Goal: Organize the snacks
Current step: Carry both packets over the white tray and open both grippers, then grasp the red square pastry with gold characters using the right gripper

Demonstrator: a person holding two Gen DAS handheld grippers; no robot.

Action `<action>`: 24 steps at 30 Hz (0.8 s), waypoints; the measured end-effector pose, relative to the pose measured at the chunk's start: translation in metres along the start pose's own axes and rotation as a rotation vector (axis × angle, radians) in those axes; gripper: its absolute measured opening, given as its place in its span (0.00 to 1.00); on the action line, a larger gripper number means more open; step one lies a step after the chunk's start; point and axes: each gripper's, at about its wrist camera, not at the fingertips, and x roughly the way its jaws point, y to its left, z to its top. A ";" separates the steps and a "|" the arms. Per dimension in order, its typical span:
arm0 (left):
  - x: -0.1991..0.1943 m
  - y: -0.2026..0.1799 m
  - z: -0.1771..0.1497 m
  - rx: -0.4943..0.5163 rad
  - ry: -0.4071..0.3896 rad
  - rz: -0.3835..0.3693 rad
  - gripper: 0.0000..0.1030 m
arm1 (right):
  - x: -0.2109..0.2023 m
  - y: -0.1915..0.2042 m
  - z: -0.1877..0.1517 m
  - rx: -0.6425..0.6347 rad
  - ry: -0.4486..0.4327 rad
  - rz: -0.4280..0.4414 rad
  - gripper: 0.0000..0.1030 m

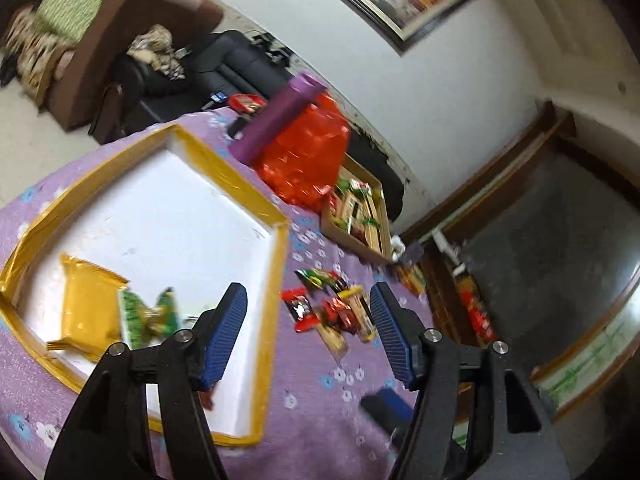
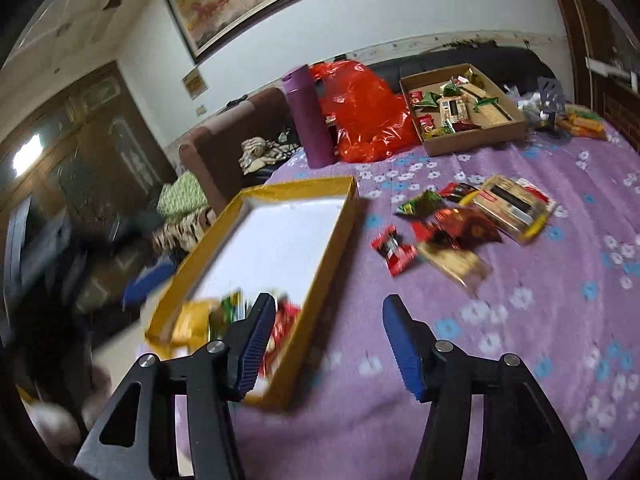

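A gold-rimmed white tray [image 1: 256, 200] [image 2: 332, 240] lies on the purple flowered cloth. In it lie a yellow packet [image 1: 90, 312] and a green packet [image 1: 148, 316]; in the right wrist view a red packet [image 2: 282, 326] lies there too. A loose pile of snacks [image 1: 332, 312] [image 2: 460, 224] lies on the cloth to the right of the tray. My left gripper [image 1: 306, 300] is open and empty, above the tray's right rim. My right gripper [image 2: 328, 312] is open and empty, over the tray's near corner.
A cardboard box [image 1: 360, 216] [image 2: 476, 140] of snacks stands at the far right. A purple bottle [image 1: 276, 120] [image 2: 306, 116] and a red plastic bag [image 1: 308, 156] [image 2: 364, 116] stand behind the tray. Sofas lie beyond the table.
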 end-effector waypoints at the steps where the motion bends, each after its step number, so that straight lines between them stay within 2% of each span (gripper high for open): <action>1: 0.002 -0.010 0.001 0.023 0.007 0.008 0.61 | -0.006 0.000 -0.006 -0.024 -0.008 -0.017 0.57; 2: 0.004 -0.025 0.005 0.049 0.021 0.007 0.61 | -0.014 -0.002 -0.013 -0.055 -0.023 -0.034 0.57; 3: 0.005 -0.035 0.008 0.066 0.028 0.009 0.66 | -0.018 -0.004 -0.015 -0.094 -0.035 -0.055 0.56; 4: 0.007 -0.050 0.014 0.089 0.030 0.017 0.71 | -0.019 -0.006 -0.012 -0.112 -0.040 -0.075 0.56; 5: 0.008 -0.059 0.019 0.108 0.023 0.021 0.84 | -0.024 -0.018 -0.009 -0.103 -0.050 -0.092 0.57; 6: 0.009 -0.068 0.022 0.131 0.012 0.024 0.87 | -0.030 -0.029 -0.005 -0.078 -0.067 -0.097 0.57; 7: 0.012 -0.075 0.023 0.152 0.010 0.019 0.87 | -0.032 -0.036 -0.002 -0.065 -0.082 -0.106 0.57; 9: 0.026 -0.082 0.020 0.161 0.062 -0.033 0.87 | -0.040 -0.059 0.008 -0.052 -0.139 -0.162 0.57; 12: 0.060 -0.078 0.003 0.098 0.211 -0.118 0.87 | -0.050 -0.090 0.020 -0.012 -0.182 -0.199 0.57; 14: 0.082 -0.072 -0.017 0.054 0.278 -0.127 0.87 | -0.049 -0.113 0.028 0.014 -0.162 -0.187 0.57; 17: 0.107 -0.066 -0.048 0.042 0.352 -0.081 0.87 | -0.036 -0.148 0.038 0.009 -0.107 -0.213 0.57; 20: 0.132 -0.068 -0.075 0.062 0.443 -0.021 0.86 | -0.020 -0.176 0.046 0.003 -0.040 -0.214 0.57; 24: 0.143 -0.071 -0.094 0.096 0.502 0.017 0.86 | 0.019 -0.204 0.054 0.020 0.045 -0.186 0.57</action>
